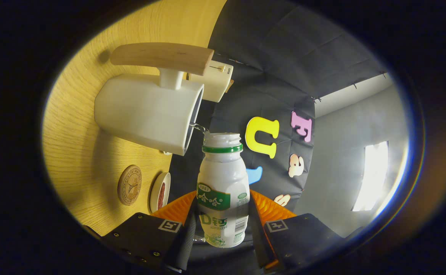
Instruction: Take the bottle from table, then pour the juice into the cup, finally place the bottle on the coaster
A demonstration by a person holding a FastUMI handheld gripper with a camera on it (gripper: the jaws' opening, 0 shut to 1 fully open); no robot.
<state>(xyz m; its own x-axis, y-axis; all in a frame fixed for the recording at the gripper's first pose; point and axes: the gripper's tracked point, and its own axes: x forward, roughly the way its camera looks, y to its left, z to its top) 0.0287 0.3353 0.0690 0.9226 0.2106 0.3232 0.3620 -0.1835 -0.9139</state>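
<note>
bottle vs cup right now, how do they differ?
The bottle is small and narrow, held between the gripper fingers; the cup is wider and stands free on the table. The bottle has a green neck ring and printed label; the cup is plain, with a wooden handle. Liquid runs from bottle into cup. Both are whitish.

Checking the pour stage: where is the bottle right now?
In the gripper view, the bottle is clamped between the gripper fingers, tipped so its open mouth meets the rim of the white cup, with the round coaster on the wooden table nearby.
</note>
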